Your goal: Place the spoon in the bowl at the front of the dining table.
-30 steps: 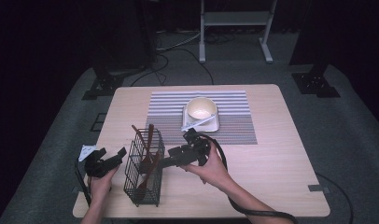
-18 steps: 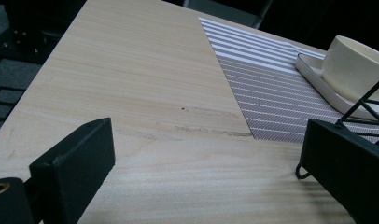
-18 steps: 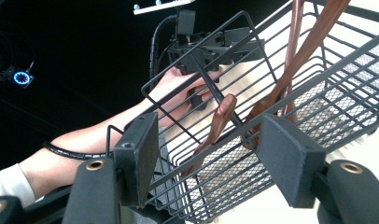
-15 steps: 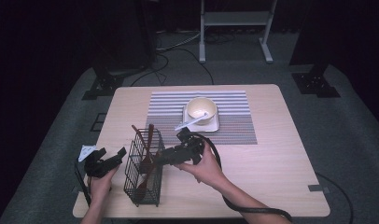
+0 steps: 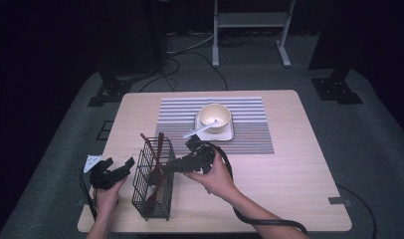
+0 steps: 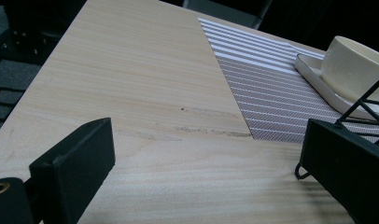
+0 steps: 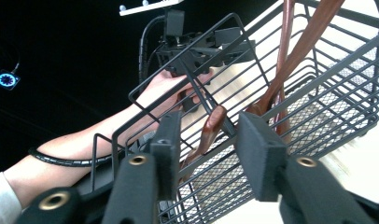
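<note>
High view: wire basket (image 5: 152, 185) stands near the desk's (image 5: 289, 169) front-left edge, brown wooden utensils (image 5: 156, 164) leaning inside. Right gripper (image 5: 171, 166) reaches into the basket's right side. Right gripper view: jaws parted, a brown utensil handle (image 7: 211, 128) between them, not clamped. Left gripper (image 5: 128, 164) sits just left of the basket, jaws spread wide; left gripper view shows one jaw against the basket's wire. Cream bowl (image 5: 215, 117) with white spoon (image 5: 200, 131) rests on a plate (image 5: 227, 134) on the striped mat (image 5: 250, 129).

The right tongs (image 5: 171, 165) have moved left, up to the wire basket's (image 5: 153, 199) rim.
</note>
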Tool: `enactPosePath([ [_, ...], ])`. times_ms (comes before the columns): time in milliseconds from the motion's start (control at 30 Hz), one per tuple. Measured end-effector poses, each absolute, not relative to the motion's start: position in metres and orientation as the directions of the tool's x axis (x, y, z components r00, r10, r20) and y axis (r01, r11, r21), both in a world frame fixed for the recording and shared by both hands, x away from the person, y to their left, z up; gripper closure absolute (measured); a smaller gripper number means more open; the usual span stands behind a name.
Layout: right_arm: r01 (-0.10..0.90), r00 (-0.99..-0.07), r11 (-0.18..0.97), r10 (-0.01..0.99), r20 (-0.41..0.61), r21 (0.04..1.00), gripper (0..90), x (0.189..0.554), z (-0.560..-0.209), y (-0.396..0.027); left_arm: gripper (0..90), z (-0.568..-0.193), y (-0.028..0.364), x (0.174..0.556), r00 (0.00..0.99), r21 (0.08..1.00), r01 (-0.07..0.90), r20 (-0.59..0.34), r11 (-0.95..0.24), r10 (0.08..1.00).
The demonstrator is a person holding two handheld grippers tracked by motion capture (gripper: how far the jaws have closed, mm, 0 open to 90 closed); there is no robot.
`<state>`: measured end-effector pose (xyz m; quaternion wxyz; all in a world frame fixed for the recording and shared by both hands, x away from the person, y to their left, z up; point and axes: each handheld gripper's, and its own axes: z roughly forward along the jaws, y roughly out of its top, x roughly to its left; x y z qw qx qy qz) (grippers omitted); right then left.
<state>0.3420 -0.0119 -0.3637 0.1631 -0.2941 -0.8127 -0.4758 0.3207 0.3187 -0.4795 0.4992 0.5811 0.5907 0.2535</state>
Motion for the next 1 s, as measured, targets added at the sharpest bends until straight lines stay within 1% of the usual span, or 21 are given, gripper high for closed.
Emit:
enactPosePath([
  [167,0.641,-0.767,0.37,0.333,0.548,0.673,71.8,0.3421,-0.364,-0.0114,2.3,-0.4795,0.3187,0.3208,0.173,0.879,0.433,-0.298,0.199,0.939],
  [200,0.641,-0.767,0.37,0.333,0.548,0.673,71.8,0.3421,-0.364,-0.0114,2.2,-0.4795,0.3187,0.3208,0.173,0.879,0.433,-0.298,0.199,0.939],
  [300,0.644,-0.765,0.368,0.33,0.553,0.67,78.4,0.3419,-0.3635,-0.0113,2.2,-0.4795,0.3187,0.3207,0.173,0.88,0.433,-0.295,0.197,0.94],
  [467,0.643,-0.766,0.367,0.329,0.552,0.673,80.2,0.3417,-0.3626,-0.0114,2.3,-0.4795,0.3187,0.3206,0.173,0.88,0.433,-0.295,0.197,0.94],
  [533,0.648,-0.761,0.361,0.325,0.561,0.671,82.5,0.3413,-0.3625,-0.0123,2.2,-0.4795,0.3187,0.3206,0.173,0.88,0.433,-0.295,0.197,0.94],
  [1000,0.644,-0.764,0.35,0.328,0.556,0.68,82.9,0.3403,-0.3547,-0.0138,2.2,-0.4795,0.3186,0.3207,0.174,0.881,0.432,-0.294,0.195,0.94],
])
